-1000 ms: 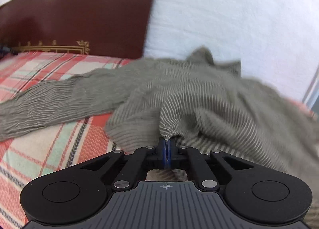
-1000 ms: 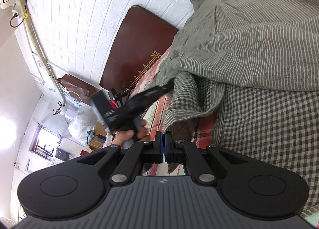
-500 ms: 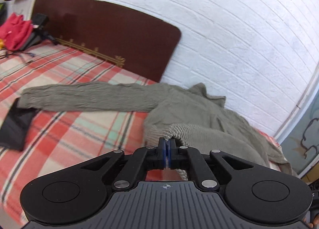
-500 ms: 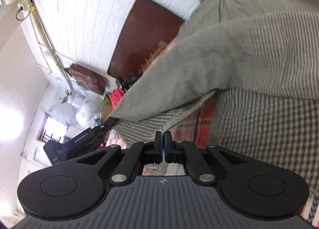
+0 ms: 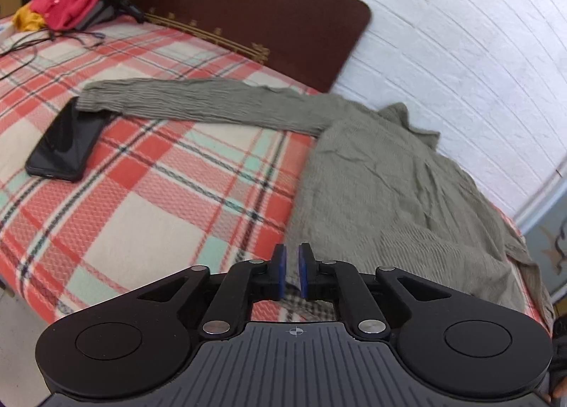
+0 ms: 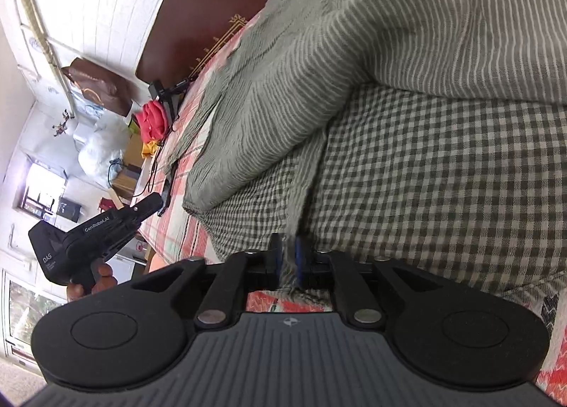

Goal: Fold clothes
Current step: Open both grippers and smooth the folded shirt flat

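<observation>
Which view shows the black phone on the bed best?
Left wrist view: the phone lies flat in full view on the plaid blanket, its far end under the shirt sleeve. The right wrist view shows only a dark edge-on sliver.

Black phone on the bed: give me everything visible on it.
The phone is a slim black slab with a glossy dark screen facing up and rounded corners, lying flat on the plaid blanket. Screen looks off. Its far end is tucked under the cuff of the grey-green shirt's sleeve, which overlaps it. Neither gripper touches it; the left gripper sits well off to its right. In the right wrist view it shows only as a thin dark edge.
</observation>
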